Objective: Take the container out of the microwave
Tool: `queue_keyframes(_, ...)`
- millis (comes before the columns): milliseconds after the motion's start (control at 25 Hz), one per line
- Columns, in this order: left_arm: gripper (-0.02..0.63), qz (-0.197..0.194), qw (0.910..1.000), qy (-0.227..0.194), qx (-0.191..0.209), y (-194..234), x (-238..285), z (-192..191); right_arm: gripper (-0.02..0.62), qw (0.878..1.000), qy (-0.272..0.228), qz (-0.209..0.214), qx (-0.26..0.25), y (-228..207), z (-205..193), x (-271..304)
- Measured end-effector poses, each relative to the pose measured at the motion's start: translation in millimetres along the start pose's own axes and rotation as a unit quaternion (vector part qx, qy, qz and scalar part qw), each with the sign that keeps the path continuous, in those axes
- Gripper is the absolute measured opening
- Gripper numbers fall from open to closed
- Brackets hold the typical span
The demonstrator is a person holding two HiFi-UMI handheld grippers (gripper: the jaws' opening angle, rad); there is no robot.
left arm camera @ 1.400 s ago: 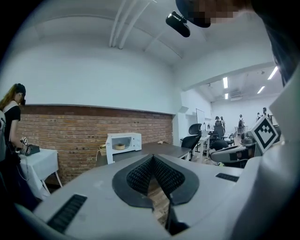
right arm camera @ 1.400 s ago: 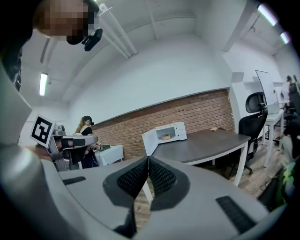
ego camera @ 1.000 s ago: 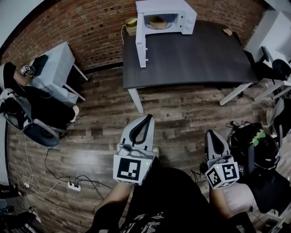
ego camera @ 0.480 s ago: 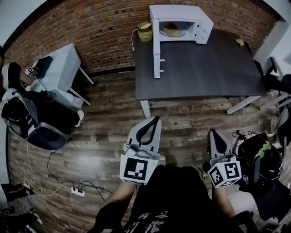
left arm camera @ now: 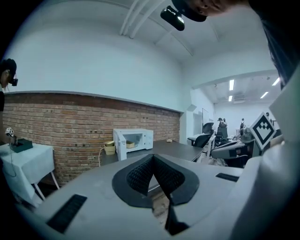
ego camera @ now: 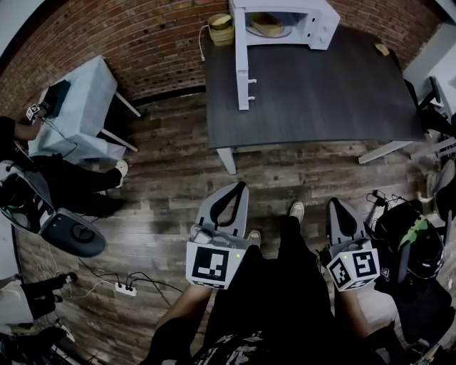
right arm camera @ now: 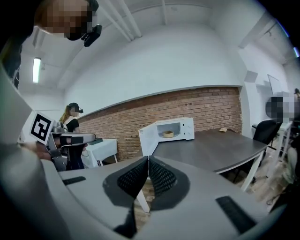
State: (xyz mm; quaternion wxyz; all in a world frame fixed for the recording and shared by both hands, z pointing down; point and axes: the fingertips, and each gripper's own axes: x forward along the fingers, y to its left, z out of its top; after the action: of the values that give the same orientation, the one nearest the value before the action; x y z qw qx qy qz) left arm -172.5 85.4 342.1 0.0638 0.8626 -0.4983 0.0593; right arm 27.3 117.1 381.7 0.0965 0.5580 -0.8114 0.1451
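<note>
Standing on the floor well short of the worktop [ego camera: 320,100], the person is at the approach step, with nothing grasped yet. The left gripper [ego camera: 237,187] and right gripper [ego camera: 335,204] are both clenched, jaws pressed together on nothing. The container [ego camera: 267,25] sits inside the microwave [ego camera: 317,21], whose door [ego camera: 242,64] is open, at the worktop's far left corner. The next move likely calls for closing the gap, parting one gripper's jaws and reaching into the cavity.
</note>
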Motion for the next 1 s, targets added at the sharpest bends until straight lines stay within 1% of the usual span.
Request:
queue_keyframes(120, 0.008, 0.025, 0.9996, 0.011, 0.002, 10, 4, -1, 0.063, 1.0, 0.003, 0.025, 0.004, -5, 1, 23)
queue_keyframes(200, 0.008, 0.041, 0.999, 0.017, 0.006, 14, 7, 1, 0.063, 0.999, -0.003, 0.044, 0.001, -7, 10, 38)
queue_keyframes(280, 0.008, 0.053, 0.9983, 0.022, 0.014, 15, 15, 4, 0.063, 0.998, -0.011, 0.061, -0.003, -12, 19, 53)
queue_keyframes(400, 0.008, 0.07, 0.9969, 0.025, 0.025, 13, 28, 8, 0.063, 0.996, -0.007, 0.084, 0.005, -23, 19, 75)
queue_keyframes(480, 0.008, 0.084, 0.9957, 0.036, 0.017, 14, 37, 6, 0.063, 0.995, -0.004, 0.096, 0.007, -31, 21, 87)
queue_keyframes(560, 0.008, 0.094, 0.9949, 0.037, -0.002, 17, 51, 10, 0.063, 0.994, -0.01, 0.109, 0.002, -40, 32, 102)
queue_keyframes(640, 0.008, 0.099, 0.9946, 0.032, -0.005, 16, 67, 18, 0.063, 0.993, -0.02, 0.12, -0.003, -50, 45, 114)
queue_keyframes(880, 0.008, 0.087, 0.9958, 0.016, 0.023, -11, 120, 51, 0.063, 0.992, -0.027, 0.123, -0.006, -99, 70, 130)
queue_keyframes(1000, 0.008, 0.085, 0.996, 0.017, 0.019, -20, 142, 58, 0.063, 0.991, -0.032, 0.128, -0.003, -116, 79, 140)
